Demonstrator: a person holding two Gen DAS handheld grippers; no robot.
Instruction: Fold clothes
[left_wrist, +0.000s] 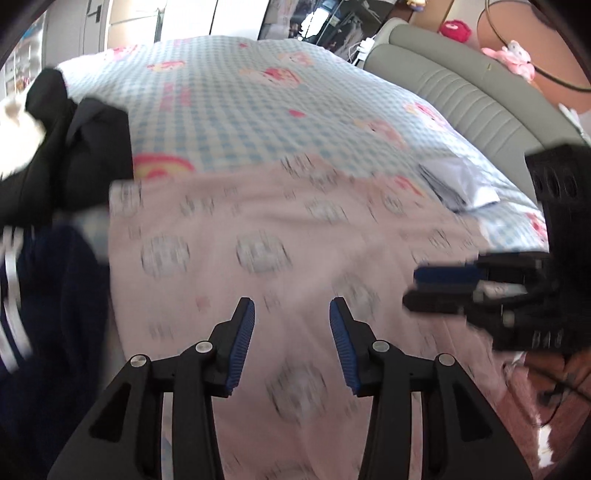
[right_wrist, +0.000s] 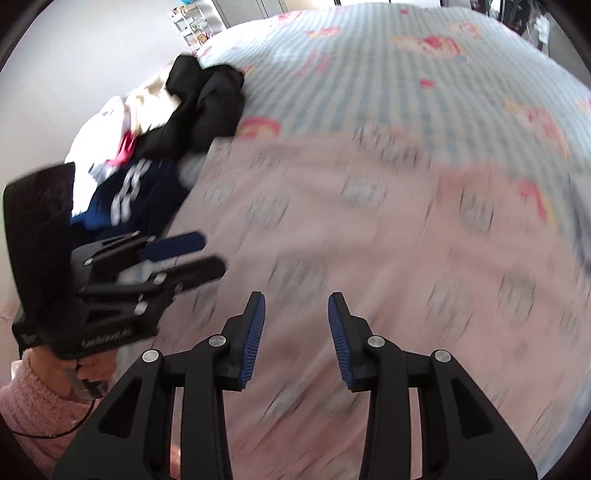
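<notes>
**Both grippers released, hovering over pink garment on bed**

L gripper (left_wrist: 291, 317): jaws standing apart, blue pads facing each other w/ nothing between them, not gripping anything. Pointing down at the pink garment (left_wrist: 295, 236), which is lying spread across the near part of the bed (left_wrist: 258, 96). Garment has a pale grey patch print; frame is motion-blurred so can't read the print detail.

R gripper (right_wrist: 296, 314): same state, jaws apart, empty, only pink fabric showing below the gap. Whether the tips are touching the cloth — can't tell, too blurred.

Each gripper is showing in the other's cam: R one coming in from the right edge of the left wrist view, L one at the left of the right wrist view, held by a hand (right_wrist: 88, 365) in a fuzzy pink sleeve (right_wrist: 40, 406).

Bedding is blue-white check w/ pink cartoon prints. Left of the pink garment, a pile of other clothes is sitting on the bed: black garment (left_wrist: 74, 155) on top, navy piece w/ white stripes (left_wrist: 40, 295) nearer, white/cream items (right_wrist: 122, 114) behind. Small pale folded item (left_wrist: 458, 184) lying on the bed just beyond the pink garment's far right corner. Grey padded headboard (left_wrist: 461, 88) running along the right side.
</notes>
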